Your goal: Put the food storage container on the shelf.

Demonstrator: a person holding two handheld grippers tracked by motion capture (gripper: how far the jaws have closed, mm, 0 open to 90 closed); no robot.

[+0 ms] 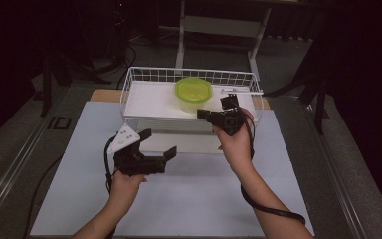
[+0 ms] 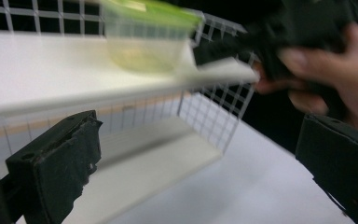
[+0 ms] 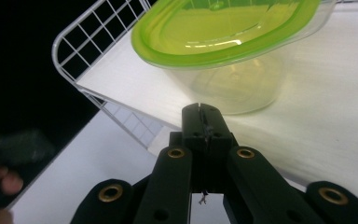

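A clear tub with a green lid [image 1: 193, 92] [image 2: 144, 37] [image 3: 223, 42] stands on the white upper shelf [image 1: 149, 99] [image 2: 37, 70] [image 3: 335, 93] of a white wire rack [image 1: 129, 82]. My right gripper [image 1: 201, 114] [image 3: 201, 112] is shut with nothing in it. Its tip points at the tub's near side from just in front of the shelf edge, a little short of the tub. My left gripper [image 1: 159, 143] [image 2: 198, 140] is open and empty, low in front of the rack's left half and aimed towards the rack.
The rack stands at the back of a white mat [image 1: 179, 199] and has a lower shelf [image 1: 189, 142] [image 2: 158, 163] under the upper one. A thin white bar [image 1: 241, 91] lies at the rack's back right. A metal frame [image 1: 219, 25] stands behind the table.
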